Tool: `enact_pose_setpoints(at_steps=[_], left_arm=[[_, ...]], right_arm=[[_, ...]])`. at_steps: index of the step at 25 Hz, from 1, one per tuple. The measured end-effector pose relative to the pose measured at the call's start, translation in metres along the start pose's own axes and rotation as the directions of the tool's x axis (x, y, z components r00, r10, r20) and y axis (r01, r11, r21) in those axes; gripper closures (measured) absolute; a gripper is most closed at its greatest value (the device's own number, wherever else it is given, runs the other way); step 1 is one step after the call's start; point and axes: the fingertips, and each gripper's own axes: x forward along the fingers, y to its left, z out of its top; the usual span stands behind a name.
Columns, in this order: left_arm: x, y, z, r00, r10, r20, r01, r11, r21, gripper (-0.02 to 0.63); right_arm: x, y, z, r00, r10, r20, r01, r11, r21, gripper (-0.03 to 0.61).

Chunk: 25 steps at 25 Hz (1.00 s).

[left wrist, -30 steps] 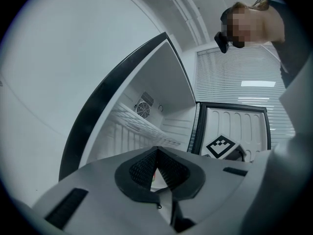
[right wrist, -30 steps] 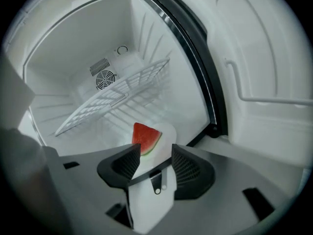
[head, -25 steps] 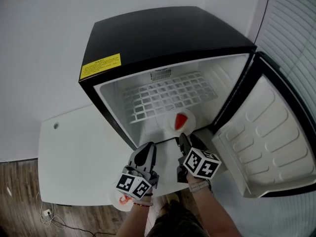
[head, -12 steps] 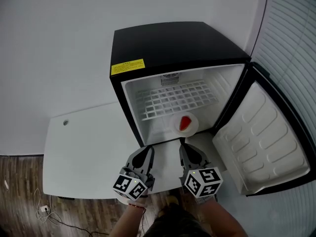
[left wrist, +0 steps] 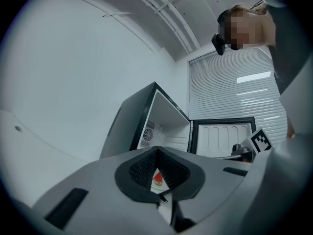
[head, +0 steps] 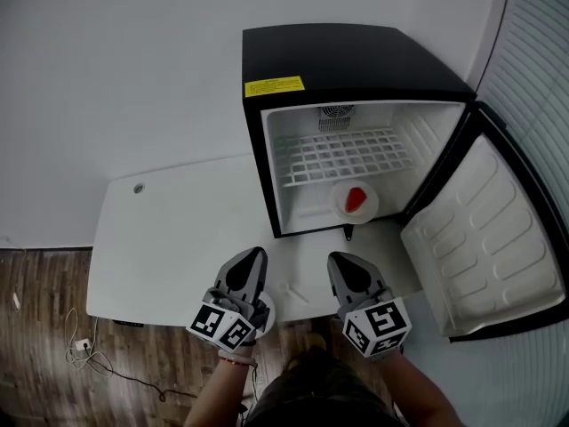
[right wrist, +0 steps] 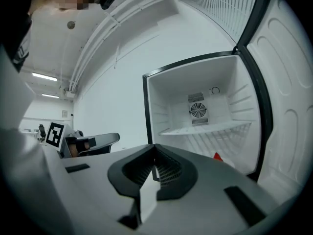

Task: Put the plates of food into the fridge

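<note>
Forearms come up from the bottom of the head view, and we hold both grippers side by side above the near edge of the white desk (head: 178,238). They are roughly level, with their noses aimed at the open mini fridge (head: 347,60) and well short of it.

Our left gripper (head: 252,254) has its jaws pressed together with nothing pinched. Through the notch behind its pads we glimpse the red food wedge (left wrist: 157,179). Our right gripper (head: 339,258) has just been closing its jaws, and they now meet with nothing between them. The marker cubes sit nearest to us, just ahead of our wrists.

Inside the fridge, the white plate (head: 354,206) carrying the red food wedge rests on the fridge floor. It sits below the wire shelf (head: 342,157), toward the right side and close to the front opening. The fridge door (head: 484,238) stands swung wide to the right.
</note>
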Motion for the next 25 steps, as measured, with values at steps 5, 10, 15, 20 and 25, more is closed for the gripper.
enact_pose_setpoints(at_steps=[5,10,15,20,25], left_arm=[[-0.037,0.016,0.001,0.997,0.077,-0.005,-0.077,0.997,0.022,0.607],[-0.065,0.028,0.002,0.99,0.141,0.005,-0.141,0.989,0.034,0.607],[-0.088,0.035,0.008,0.982,0.189,0.029,-0.19,0.981,0.041,0.607],[-0.113,0.044,0.007,0.967,0.253,0.035,-0.254,0.967,0.034,0.607],[-0.131,0.048,-0.004,0.957,0.29,0.022,-0.291,0.956,0.033,0.607]], right_arm=[[0.002,0.035,-0.012,0.995,0.094,-0.016,-0.094,0.995,-0.016,0.571],[0.006,0.063,-0.025,0.988,0.153,-0.038,-0.153,0.988,-0.008,0.571],[0.009,0.075,-0.038,0.978,0.194,-0.076,-0.197,0.979,-0.044,0.571],[0.007,0.073,-0.07,0.969,0.18,-0.167,-0.19,0.98,-0.05,0.571],[0.004,0.068,-0.102,0.958,0.159,-0.24,-0.176,0.983,-0.049,0.571]])
